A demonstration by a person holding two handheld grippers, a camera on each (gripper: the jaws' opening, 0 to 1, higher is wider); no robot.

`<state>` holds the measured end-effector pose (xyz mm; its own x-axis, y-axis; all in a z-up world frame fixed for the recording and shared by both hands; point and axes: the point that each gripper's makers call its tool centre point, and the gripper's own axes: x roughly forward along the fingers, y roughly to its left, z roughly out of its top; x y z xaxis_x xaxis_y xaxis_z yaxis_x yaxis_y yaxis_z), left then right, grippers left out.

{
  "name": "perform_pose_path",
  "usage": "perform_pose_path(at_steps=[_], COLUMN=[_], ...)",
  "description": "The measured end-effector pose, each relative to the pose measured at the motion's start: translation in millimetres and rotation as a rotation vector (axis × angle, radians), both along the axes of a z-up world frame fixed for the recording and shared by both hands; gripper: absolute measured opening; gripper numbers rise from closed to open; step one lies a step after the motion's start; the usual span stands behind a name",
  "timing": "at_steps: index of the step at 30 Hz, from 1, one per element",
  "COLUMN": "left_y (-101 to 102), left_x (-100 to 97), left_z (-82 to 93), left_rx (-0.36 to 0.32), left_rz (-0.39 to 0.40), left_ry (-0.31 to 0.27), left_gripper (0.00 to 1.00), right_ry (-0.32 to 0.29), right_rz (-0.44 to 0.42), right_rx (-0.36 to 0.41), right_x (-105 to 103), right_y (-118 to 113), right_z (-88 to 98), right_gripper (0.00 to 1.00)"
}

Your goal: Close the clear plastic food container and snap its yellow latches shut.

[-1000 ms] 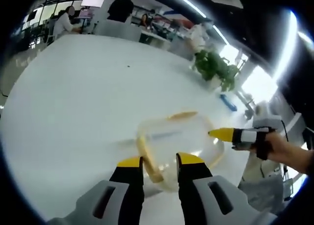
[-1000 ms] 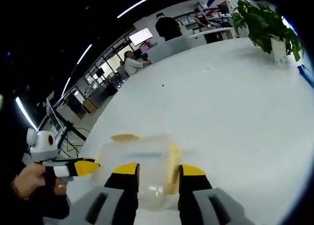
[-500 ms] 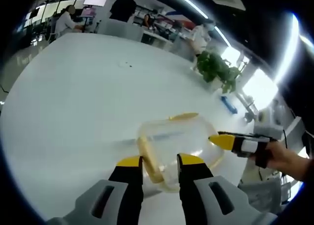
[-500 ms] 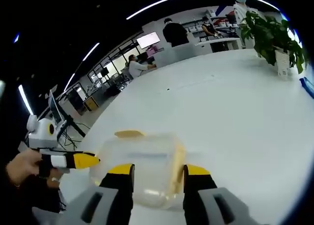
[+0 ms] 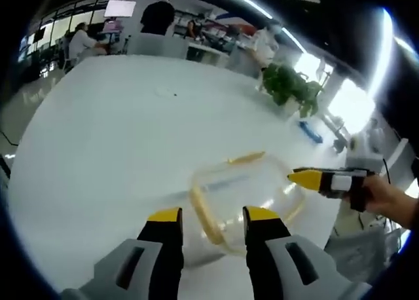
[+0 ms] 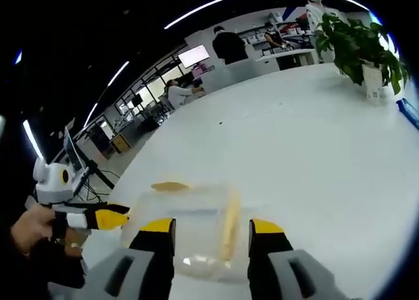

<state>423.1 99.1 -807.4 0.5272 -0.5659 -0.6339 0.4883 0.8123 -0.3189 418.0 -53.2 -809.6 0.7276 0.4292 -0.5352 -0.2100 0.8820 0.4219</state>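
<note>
A clear plastic food container (image 5: pixel 245 198) with yellow latches rests on the white table (image 5: pixel 118 136). My left gripper (image 5: pixel 209 215) is open just in front of it, one yellow latch (image 5: pixel 204 215) lying between the jaw tips. The right gripper (image 5: pixel 308 179) enters from the right beside the container's far end, held by a hand. In the right gripper view the container (image 6: pixel 190 228) lies between the open tips of my right gripper (image 6: pixel 213 226), with a latch (image 6: pixel 229 225) near the right jaw and another latch (image 6: pixel 169 187) at the far side. The left gripper (image 6: pixel 108 216) points in from the left.
A potted plant (image 5: pixel 291 90) stands at the table's far edge, also visible as the plant (image 6: pixel 357 41) at upper right. A blue object (image 5: pixel 309 131) lies near it. People sit and stand at desks beyond the table (image 6: pixel 314 136).
Both grippers have drawn back a little from the container, so it looks lower and flatter between the jaws. The container itself has stayed where it was.
</note>
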Motion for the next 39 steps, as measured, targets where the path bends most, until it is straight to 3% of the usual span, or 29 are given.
perform_pose_path(at_steps=[2, 8, 17, 22, 27, 31, 37, 39], left_y=[-3, -18, -32, -42, -47, -52, -56, -56], left_x=[1.2, 0.0, -2.3, -6.5, -7.1, -6.4, -7.0, -7.0], left_z=[4.9, 14.7, 12.4, 16.7, 14.9, 12.0, 12.7, 12.3], left_rx=[0.019, 0.007, 0.025, 0.034, 0.049, 0.045, 0.058, 0.061], left_rz=[-0.021, -0.072, -0.121, -0.198, -0.234, -0.246, -0.282, -0.282], left_ry=[-0.041, -0.081, -0.098, -0.146, -0.165, -0.155, -0.170, -0.164], left_gripper=[0.40, 0.42, 0.43, 0.43, 0.42, 0.41, 0.40, 0.40], right_ry=[-0.015, -0.044, -0.085, -0.115, -0.117, -0.108, -0.107, -0.102], right_rz=[0.018, 0.046, 0.108, 0.201, 0.233, 0.239, 0.292, 0.305], right_rx=[-0.018, -0.020, -0.048, -0.161, -0.136, -0.070, -0.081, -0.070], right_x=[1, 5, 7, 7, 12, 19, 27, 27], right_y=[0, 4, 17, 26, 38, 51, 66, 71], right_z=[3.9, 13.1, 20.4, 19.4, 21.9, 27.7, 29.0, 30.7], right_gripper=[0.42, 0.41, 0.39, 0.37, 0.36, 0.33, 0.32, 0.27])
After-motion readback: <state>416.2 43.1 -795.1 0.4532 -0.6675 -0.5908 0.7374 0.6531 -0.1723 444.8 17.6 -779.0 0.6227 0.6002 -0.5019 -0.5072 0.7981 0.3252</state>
